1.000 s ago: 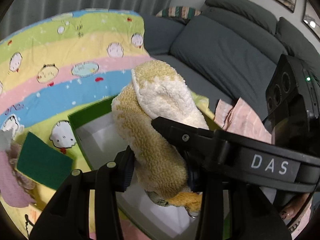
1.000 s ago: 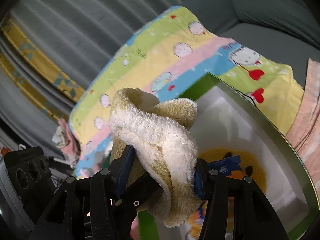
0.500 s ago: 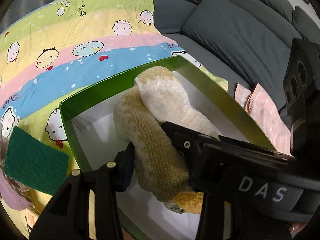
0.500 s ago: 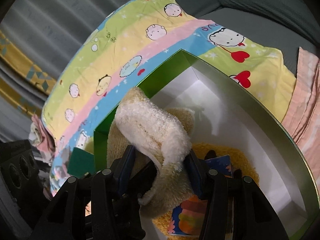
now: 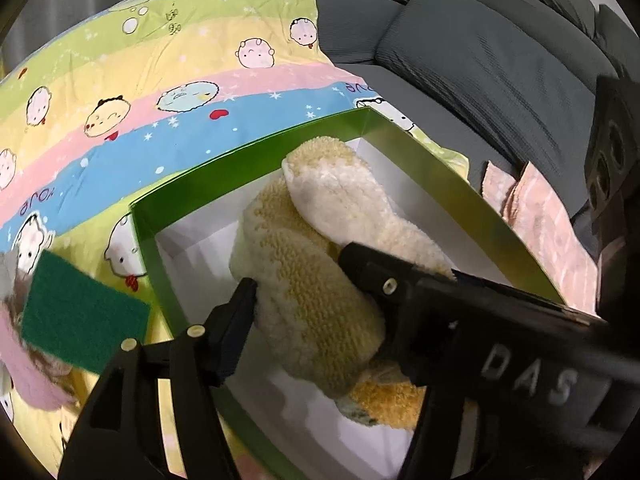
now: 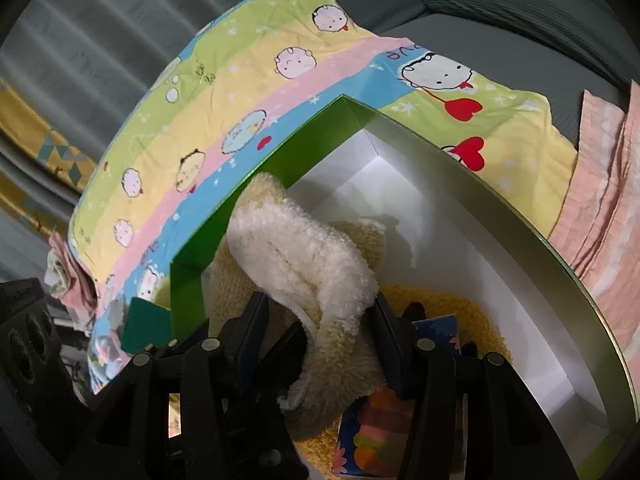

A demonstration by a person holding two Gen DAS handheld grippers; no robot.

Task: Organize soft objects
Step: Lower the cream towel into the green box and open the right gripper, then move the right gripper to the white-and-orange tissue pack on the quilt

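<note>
Inside the green box (image 5: 452, 176), the cream fluffy towel (image 5: 312, 304) lies bunched between the two grippers. The left gripper (image 5: 304, 276) has just been opening: its left finger now stands just clear of the towel's nubbly side, while the other finger still lies against the cloth, so the jaws sit half apart with the towel between them and no longer squeezed. The right gripper (image 6: 320, 312) is clamped on the towel (image 6: 304, 264), both pads pressed into its fleecy fold at a middling width. Under the towel, on the white floor of the box (image 6: 520, 240), lie a yellow terry cloth (image 6: 460, 308) and a bright printed piece (image 6: 372, 440) near the box's near edge. The box rests on a striped cartoon-print blanket (image 5: 160, 92) spread over a grey sofa (image 5: 500, 60). A dark green scouring pad (image 5: 80, 320) lies on the blanket just beside the box's left wall, and a pink striped cloth (image 6: 600, 216) lies beyond its right wall.
</note>
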